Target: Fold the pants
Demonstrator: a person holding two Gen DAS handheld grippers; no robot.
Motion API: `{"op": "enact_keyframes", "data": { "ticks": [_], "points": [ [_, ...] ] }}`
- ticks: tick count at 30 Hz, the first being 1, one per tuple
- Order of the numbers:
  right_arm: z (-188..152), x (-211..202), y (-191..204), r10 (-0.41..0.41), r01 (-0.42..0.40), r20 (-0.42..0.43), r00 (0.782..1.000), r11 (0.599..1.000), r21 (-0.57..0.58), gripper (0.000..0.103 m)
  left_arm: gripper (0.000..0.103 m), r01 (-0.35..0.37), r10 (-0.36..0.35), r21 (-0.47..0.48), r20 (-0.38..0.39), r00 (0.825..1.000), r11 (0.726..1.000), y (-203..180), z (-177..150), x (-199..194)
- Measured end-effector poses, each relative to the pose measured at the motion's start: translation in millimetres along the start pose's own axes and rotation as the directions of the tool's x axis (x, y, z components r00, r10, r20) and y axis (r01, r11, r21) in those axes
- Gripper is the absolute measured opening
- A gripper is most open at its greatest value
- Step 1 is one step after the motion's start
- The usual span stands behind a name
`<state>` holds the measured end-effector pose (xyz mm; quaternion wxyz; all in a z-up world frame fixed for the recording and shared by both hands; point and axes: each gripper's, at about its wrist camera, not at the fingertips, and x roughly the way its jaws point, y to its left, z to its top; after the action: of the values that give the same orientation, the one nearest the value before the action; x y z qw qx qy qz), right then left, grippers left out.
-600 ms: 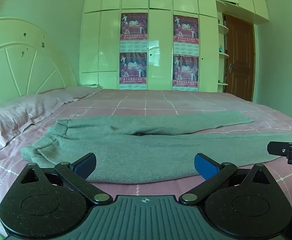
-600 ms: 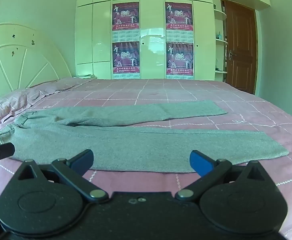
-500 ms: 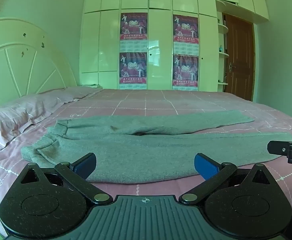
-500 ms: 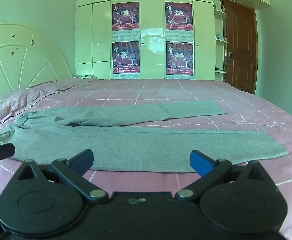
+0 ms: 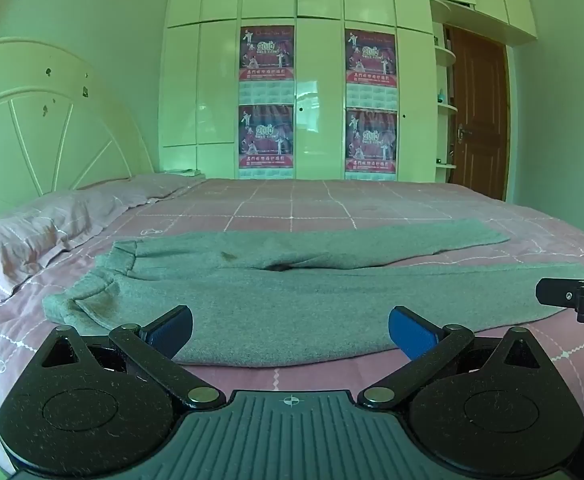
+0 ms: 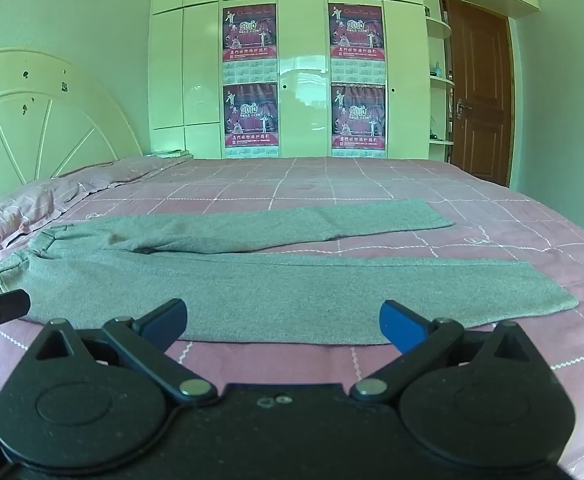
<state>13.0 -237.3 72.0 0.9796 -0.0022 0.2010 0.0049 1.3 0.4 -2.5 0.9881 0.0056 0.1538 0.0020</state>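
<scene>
Your left gripper (image 5: 289, 330) and right gripper (image 6: 283, 320) both hover with jaws wide, holding nothing, near the grey pants (image 6: 275, 280) spread flat on the bed (image 6: 372, 188).

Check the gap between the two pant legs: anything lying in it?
Nothing: only a bare wedge of pink bedsheet separates the far leg from the near leg of the grey pants. Clearest in the right wrist view.
</scene>
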Motion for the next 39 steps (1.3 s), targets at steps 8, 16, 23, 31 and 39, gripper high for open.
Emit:
{"op": "enact_keyframes", "data": {
  "ticks": [8,16,23,31,39],
  "points": [
    [0.0,-0.2,0.0,0.000,0.000,0.000,1.000,1.000,0.001,0.097,0.103,-0.002,0.002,0.003,0.000,1.000,1.000,-0.3,0.4,0.4],
    [0.2,-0.2,-0.2,0.000,0.000,-0.001,1.000,1.000,0.001,0.097,0.103,-0.001,0.001,0.006,0.001,1.000,1.000,0.2,0.2,0.0],
    [0.4,-0.3,-0.6,0.000,0.000,0.000,1.000,1.000,0.003,0.097,0.103,-0.001,0.001,0.009,0.000,1.000,1.000,0.3,1.1,-1.3],
    [0.5,-0.5,-0.8,0.000,0.000,-0.001,1.000,1.000,0.003,0.097,0.103,-0.001,0.001,0.009,0.003,1.000,1.000,0.3,0.8,-1.0],
    [0.7,-0.7,-0.7,0.001,-0.001,-0.002,1.000,1.000,0.004,0.097,0.103,0.000,0.000,0.009,0.002,1.000,1.000,1.3,0.8,-0.6]
  ]
}}
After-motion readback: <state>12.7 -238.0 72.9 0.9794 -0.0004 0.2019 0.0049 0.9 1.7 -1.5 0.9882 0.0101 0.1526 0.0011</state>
